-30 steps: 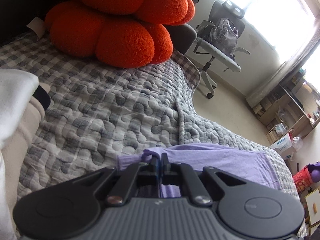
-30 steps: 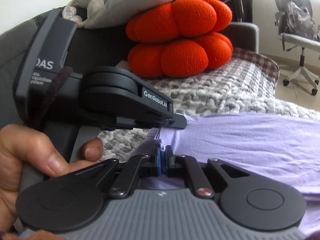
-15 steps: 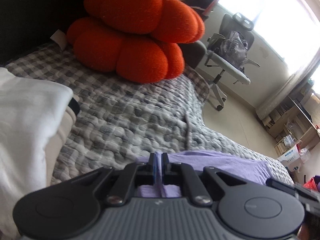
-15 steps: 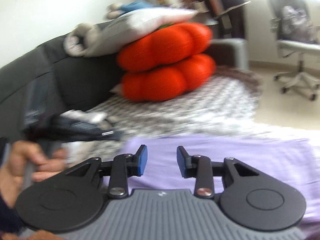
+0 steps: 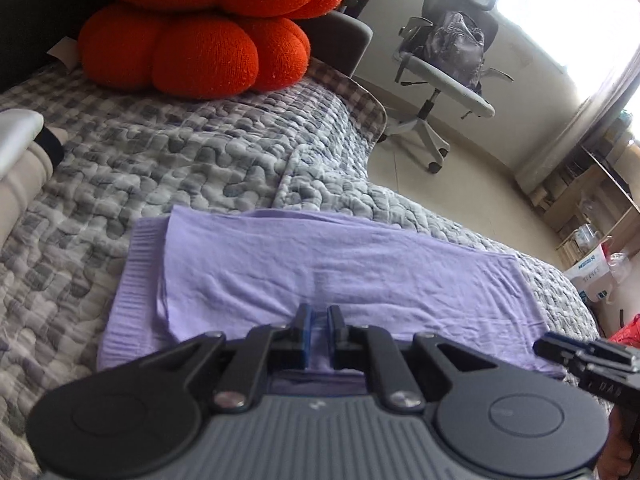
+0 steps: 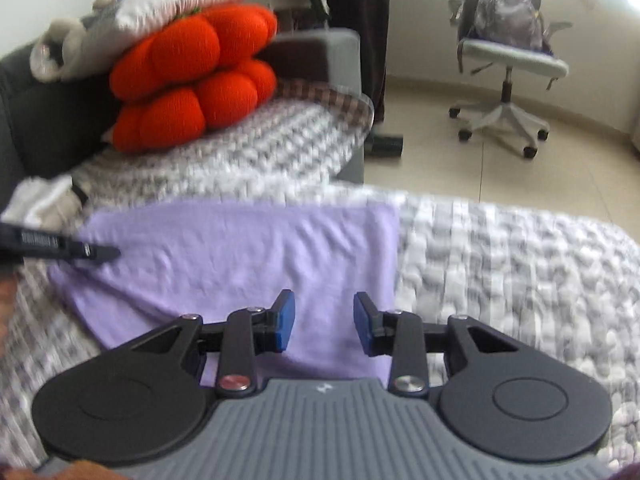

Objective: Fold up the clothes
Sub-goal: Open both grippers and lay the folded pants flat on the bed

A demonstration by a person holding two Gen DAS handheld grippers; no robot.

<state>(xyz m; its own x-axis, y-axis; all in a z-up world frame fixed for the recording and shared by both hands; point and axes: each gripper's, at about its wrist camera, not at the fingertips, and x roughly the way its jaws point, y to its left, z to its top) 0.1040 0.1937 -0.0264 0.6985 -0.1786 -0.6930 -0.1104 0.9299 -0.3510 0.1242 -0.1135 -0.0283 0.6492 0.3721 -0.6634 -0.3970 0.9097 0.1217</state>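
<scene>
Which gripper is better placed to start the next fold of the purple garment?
Right, probably: the right gripper is open over the purple garment near its edge, while the left gripper is only just opening.

Orange cushions (image 5: 208,36); quilt (image 5: 192,160); seemingly laden office chair (image 5: 448,64)

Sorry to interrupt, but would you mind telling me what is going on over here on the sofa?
A person is folding a lilac knit garment on a grey-and-white quilted cover, with a hand-held gripper in each hand. The garment lies flat, folded into a rectangle. The left hand-held gripper has its jaws just opening above the near edge. The right hand-held gripper stands open with nothing between its pads. Orange pumpkin-shaped cushions sit behind.
</scene>
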